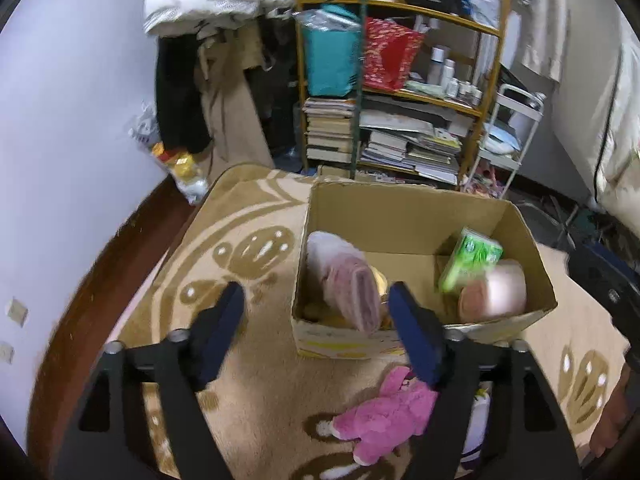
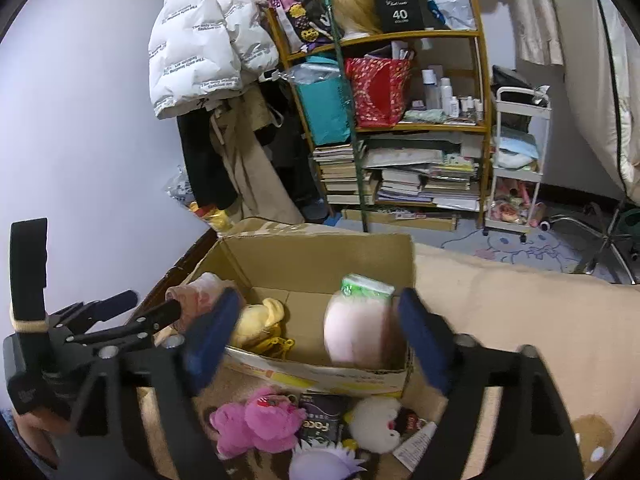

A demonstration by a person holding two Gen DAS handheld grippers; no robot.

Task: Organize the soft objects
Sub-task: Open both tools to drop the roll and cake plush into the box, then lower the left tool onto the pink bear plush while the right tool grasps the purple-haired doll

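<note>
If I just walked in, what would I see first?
A big open cardboard box sits on the tan blanket, with a yellow plush, a pink roll and a green tissue pack inside. In front of it lies a bright pink plush. Behind stands a crowded shelf of books and bags.
</note>
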